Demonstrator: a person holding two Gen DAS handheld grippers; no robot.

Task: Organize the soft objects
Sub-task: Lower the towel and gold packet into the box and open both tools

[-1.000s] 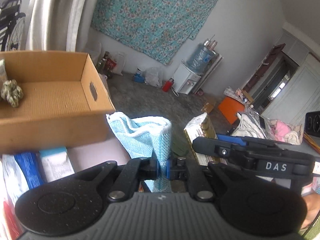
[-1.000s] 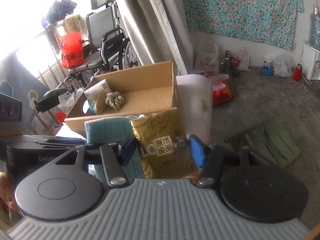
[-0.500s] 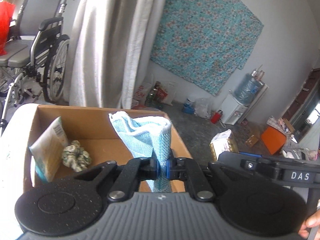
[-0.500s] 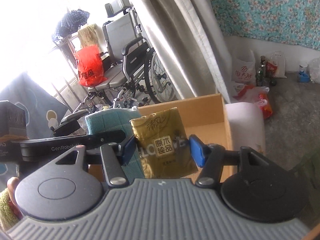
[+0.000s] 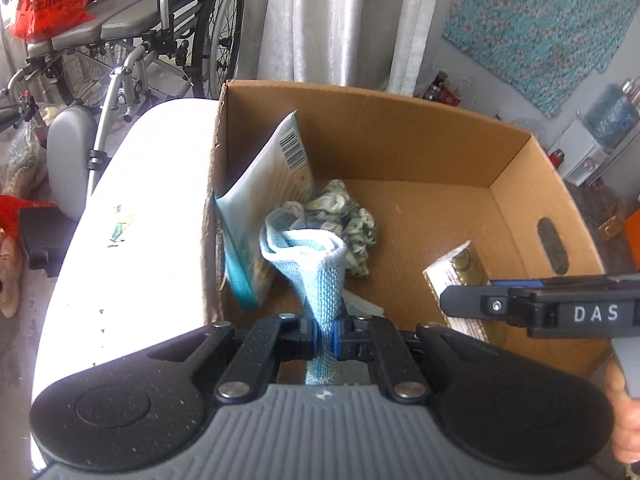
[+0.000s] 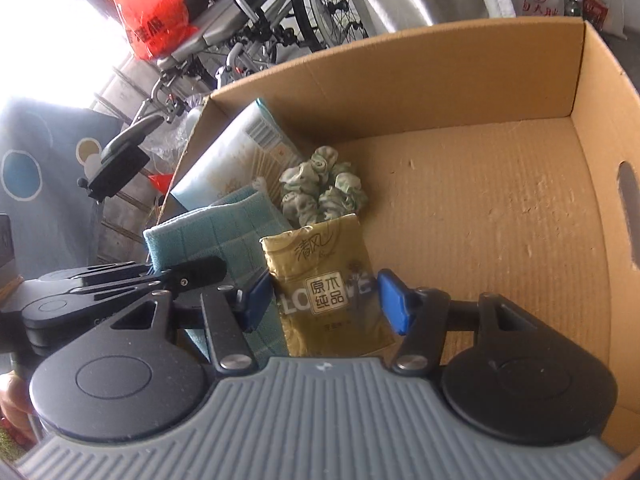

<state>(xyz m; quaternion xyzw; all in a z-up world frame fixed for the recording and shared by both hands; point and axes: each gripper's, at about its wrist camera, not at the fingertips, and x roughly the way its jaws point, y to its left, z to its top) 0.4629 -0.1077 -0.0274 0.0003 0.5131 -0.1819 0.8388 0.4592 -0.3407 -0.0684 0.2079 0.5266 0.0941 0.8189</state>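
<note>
Light blue knitted cloth: pinched in the left tongs, jaws nearly closed on it, hanging over the inside of the cardboard box, near its left wall. Gold tissue pack: gripped across its width between the blue pads of the right tongs, jaws about half open, also above the box floor. Lying in the box: green-white scrunchie mid-floor, pale teal tissue pack leaning on the left wall. Box sits on a white worktop; wheelchair beyond the box.

Both wrist views down into cardboard box.
</note>
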